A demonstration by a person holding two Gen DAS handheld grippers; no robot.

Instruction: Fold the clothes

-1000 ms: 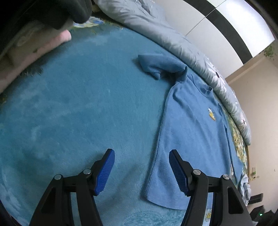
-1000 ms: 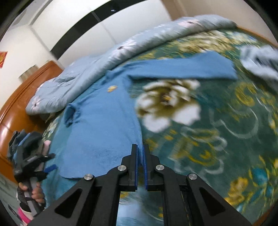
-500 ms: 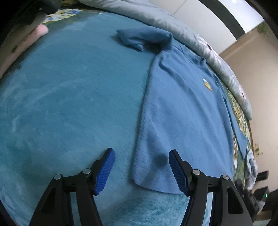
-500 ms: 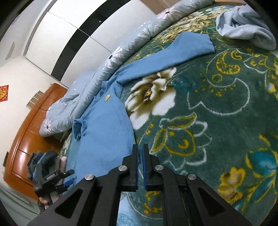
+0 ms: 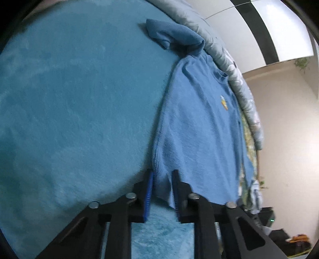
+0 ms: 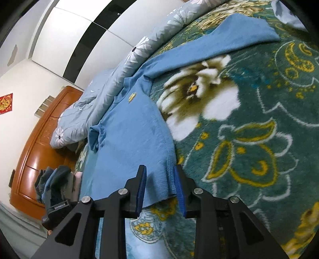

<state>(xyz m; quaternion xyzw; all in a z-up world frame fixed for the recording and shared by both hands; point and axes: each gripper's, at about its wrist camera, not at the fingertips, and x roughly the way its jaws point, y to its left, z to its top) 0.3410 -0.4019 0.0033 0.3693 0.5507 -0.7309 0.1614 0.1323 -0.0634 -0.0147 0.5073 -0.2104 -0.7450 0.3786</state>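
A blue sweater (image 5: 199, 129) lies flat on the bed, a small yellow emblem (image 5: 224, 102) on its chest. The left gripper (image 5: 161, 173) is at the hem's near corner. Its jaws are closing, and the bunched corner fills the narrow gap between the pads. In the right wrist view the same sweater (image 6: 129, 129) has one sleeve (image 6: 229, 39) stretched out to the right. The right gripper (image 6: 160, 169) straddles the hem's other corner. Its jaws are opening and the pads stand clear of the cloth between them. The other sleeve (image 5: 175, 33) is crumpled by the shoulder.
A plush teal blanket (image 5: 79, 99) with a flower pattern (image 6: 249, 119) covers the bed. A grey-blue floral quilt (image 6: 111, 83) is bunched along the far side. A wooden headboard (image 6: 35, 149) and a stack of clothes (image 6: 57, 179) are at left. A pale garment (image 6: 289, 16) lies far right.
The left jaws went from wide apart to nearly together on the hem corner. The right jaws went from shut to parted. Both grippers dropped closer to the sweater's hem.
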